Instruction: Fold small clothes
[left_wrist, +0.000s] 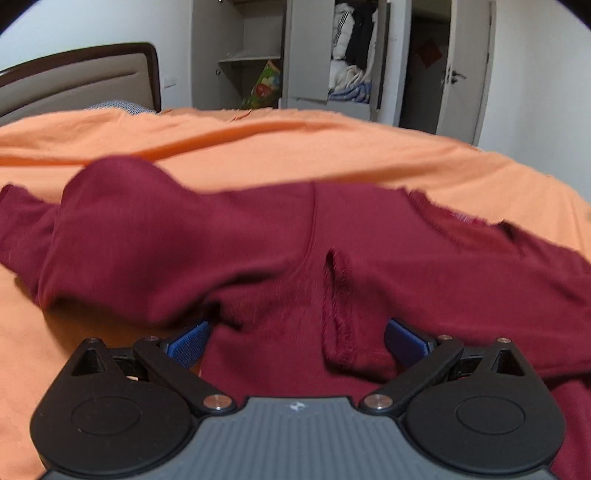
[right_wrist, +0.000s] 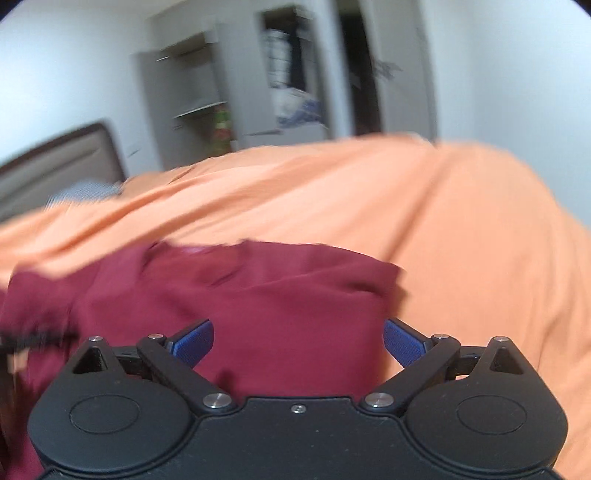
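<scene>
Sweater (left_wrist: 258, 236), dark red, is seen spread across the orange bed (left_wrist: 295, 147), rumpled and not yet squared. On the left, one sleeve (left_wrist: 110, 229) is already flopped over the body, so a first fold looks begun. The left tongs (left_wrist: 297, 341) are held wide apart over the near hem, gripping nothing. Further right, the right tongs (right_wrist: 298, 341) are likewise spread, empty, above the cloth. Most folding is judged still to come.

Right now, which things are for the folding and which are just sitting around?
For the folding:
red top
left gripper, open
right gripper, open
orange sheet it lies on

Just around:
wardrobe with clothes
colourful bag
headboard
door
</scene>
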